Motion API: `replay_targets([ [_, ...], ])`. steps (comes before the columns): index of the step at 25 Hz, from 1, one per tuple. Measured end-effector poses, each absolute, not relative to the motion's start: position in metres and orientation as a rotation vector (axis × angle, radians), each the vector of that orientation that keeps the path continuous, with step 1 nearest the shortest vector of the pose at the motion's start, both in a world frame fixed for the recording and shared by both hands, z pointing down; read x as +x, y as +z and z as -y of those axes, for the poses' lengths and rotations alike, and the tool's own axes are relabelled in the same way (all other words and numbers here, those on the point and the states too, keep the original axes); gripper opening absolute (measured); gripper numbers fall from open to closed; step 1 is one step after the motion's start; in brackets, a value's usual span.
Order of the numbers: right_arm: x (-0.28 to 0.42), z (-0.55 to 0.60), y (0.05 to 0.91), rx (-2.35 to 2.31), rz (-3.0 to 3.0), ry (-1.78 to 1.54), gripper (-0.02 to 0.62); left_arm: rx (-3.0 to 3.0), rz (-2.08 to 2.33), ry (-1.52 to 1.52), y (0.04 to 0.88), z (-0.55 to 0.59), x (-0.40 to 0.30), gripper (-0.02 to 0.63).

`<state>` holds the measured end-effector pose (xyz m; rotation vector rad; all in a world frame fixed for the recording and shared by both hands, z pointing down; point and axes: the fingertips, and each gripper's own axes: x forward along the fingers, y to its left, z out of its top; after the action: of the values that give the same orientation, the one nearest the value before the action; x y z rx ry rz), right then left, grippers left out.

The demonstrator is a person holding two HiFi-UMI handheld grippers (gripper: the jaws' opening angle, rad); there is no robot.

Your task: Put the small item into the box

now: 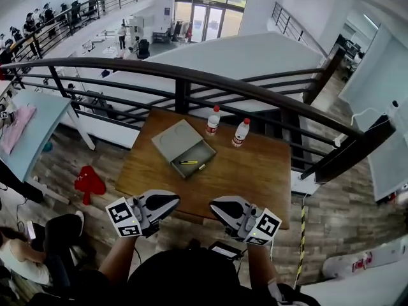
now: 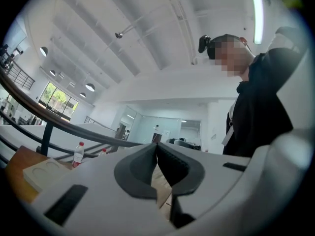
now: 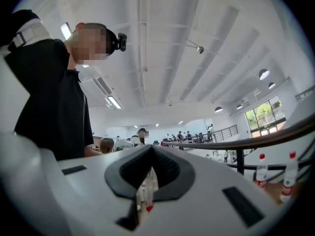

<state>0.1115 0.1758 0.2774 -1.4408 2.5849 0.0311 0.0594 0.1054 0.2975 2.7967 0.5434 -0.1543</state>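
A grey box (image 1: 191, 156) stands open on the wooden table (image 1: 255, 177), its lid (image 1: 172, 138) folded back to the left. A small yellow item (image 1: 189, 162) lies inside the box. My left gripper (image 1: 176, 200) is held at the table's near edge, left of centre, jaws shut and empty. To its right, my right gripper (image 1: 213, 205) hangs at the same edge, also shut on nothing. Both point toward each other. In the left gripper view the box lid (image 2: 47, 172) shows at the lower left; my left gripper (image 2: 157, 144) has its tips together.
Two clear bottles with red caps (image 1: 213, 120) (image 1: 241, 132) stand at the table's far edge. A dark railing (image 1: 191, 78) runs right behind the table. A red object (image 1: 88, 182) lies on the floor to the left. A person's torso (image 3: 49, 97) fills the left of the right gripper view.
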Motion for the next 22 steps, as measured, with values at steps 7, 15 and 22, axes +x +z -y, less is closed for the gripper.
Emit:
replay_targets([
  [7, 0.053, -0.160, 0.266, -1.452, -2.534, 0.004, 0.011, 2.783, -0.564, -0.161, 0.308, -0.095, -0.007, 0.017],
  [15, -0.006, -0.167, 0.291, -1.493, -2.544, -0.095, 0.011, 2.692, -0.572, -0.149, 0.349, -0.095, -0.048, 0.017],
  [22, -0.015, -0.192, 0.294, -1.391, -2.641, -0.103, 0.009, 2.717, -0.600, -0.141, 0.345, -0.123, -0.047, 0.017],
])
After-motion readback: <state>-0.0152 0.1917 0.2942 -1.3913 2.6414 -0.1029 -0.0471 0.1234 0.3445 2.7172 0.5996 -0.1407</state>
